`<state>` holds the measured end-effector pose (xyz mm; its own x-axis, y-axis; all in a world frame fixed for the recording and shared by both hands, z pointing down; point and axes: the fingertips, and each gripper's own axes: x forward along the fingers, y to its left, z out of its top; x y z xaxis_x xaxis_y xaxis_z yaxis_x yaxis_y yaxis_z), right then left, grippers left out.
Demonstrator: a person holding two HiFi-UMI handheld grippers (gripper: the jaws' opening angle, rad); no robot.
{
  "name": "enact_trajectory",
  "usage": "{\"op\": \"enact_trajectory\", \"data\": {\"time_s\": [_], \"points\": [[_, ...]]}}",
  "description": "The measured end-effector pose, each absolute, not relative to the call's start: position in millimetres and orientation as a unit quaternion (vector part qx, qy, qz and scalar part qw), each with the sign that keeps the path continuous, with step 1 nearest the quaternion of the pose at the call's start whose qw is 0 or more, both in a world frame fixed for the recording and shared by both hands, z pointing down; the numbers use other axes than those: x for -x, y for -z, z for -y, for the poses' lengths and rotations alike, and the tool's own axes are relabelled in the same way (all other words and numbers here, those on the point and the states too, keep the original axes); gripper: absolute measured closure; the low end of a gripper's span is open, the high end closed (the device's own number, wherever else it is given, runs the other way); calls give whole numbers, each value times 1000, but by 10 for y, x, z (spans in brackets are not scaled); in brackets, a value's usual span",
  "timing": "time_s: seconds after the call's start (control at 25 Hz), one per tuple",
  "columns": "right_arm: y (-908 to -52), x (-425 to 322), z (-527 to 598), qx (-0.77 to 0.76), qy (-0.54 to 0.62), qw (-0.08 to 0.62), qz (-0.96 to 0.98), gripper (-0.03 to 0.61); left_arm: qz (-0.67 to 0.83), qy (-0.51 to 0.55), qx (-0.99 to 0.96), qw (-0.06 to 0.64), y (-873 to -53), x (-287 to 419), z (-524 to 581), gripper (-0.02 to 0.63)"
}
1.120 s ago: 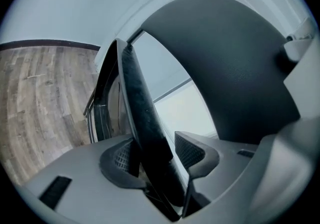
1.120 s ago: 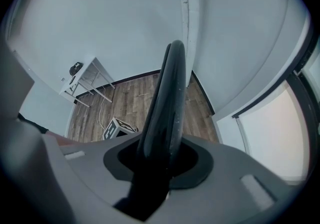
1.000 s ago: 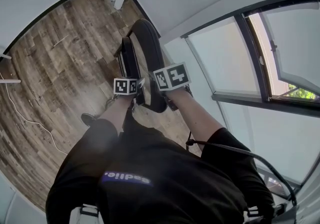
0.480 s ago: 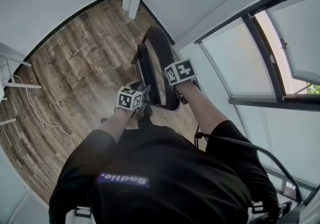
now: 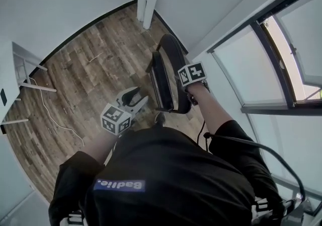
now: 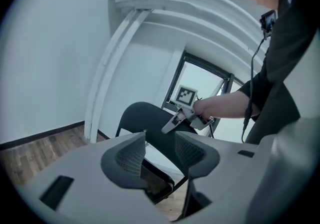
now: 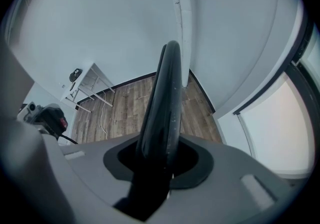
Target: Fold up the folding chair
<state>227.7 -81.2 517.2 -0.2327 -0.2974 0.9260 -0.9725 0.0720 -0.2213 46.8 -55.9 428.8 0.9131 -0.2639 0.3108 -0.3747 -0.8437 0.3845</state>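
The person wears a black short-sleeved top with a blue patch lettered in white on the chest. A black cable trails back from behind the right gripper, along the sleeve and over the shoulder. Both tongs are pale grey plastic. The left gripper has dark grey pads with a fine grid texture. Behind each gripper's jaws sits a white marker cube printed with black squares.
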Motion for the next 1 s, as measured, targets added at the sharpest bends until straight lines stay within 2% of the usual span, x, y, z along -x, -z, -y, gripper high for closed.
{"op": "enact_trajectory", "data": {"time_s": [0.24,0.48,0.68,1.0], "points": [[-5158,-2281,798,-505,-466,357,633,488,201,-68,-956,202,-3626,-124,607,432],[-5151,-2328,801,-507,-467,353,633,489,233,-31,-959,156,-3128,26,703,495],[-5152,-2349,801,-508,-466,352,633,491,245,-20,-960,132,-2989,100,669,562],[-5145,-2373,784,-517,-468,352,625,505,245,-30,-958,146,-3110,177,569,607]]}}
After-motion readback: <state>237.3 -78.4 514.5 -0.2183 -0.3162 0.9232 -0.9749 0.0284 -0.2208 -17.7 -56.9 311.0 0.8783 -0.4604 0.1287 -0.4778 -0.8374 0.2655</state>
